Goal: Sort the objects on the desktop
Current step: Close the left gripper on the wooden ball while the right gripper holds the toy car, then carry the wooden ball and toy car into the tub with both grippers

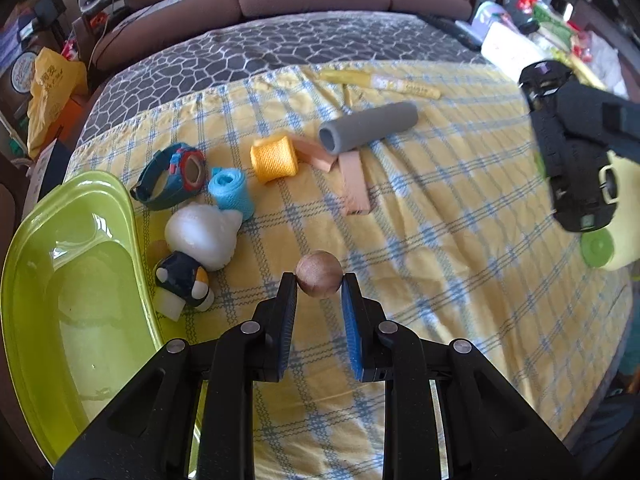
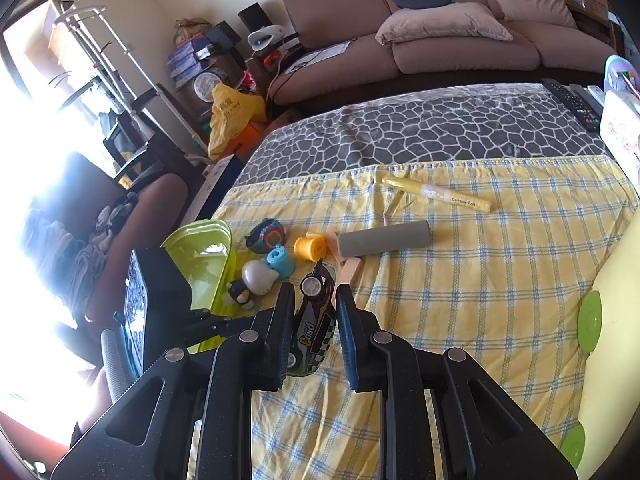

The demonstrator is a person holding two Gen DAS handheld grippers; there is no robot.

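The green tray is sitting at nine o'clock. The right gripper is clamping the toy car; the left gripper is pinching the wooden ball by its fingertips, risking a roll-out.

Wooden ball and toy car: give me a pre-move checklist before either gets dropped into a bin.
1. Left gripper shut on ball: ok.
2. Right gripper shut on toy car: ok.
3. Green bin beside the left gripper, open: ok.
4. Ball lifted off the cloth: cannot tell.
5. Yellow bin on the right, opening in view: cannot tell.
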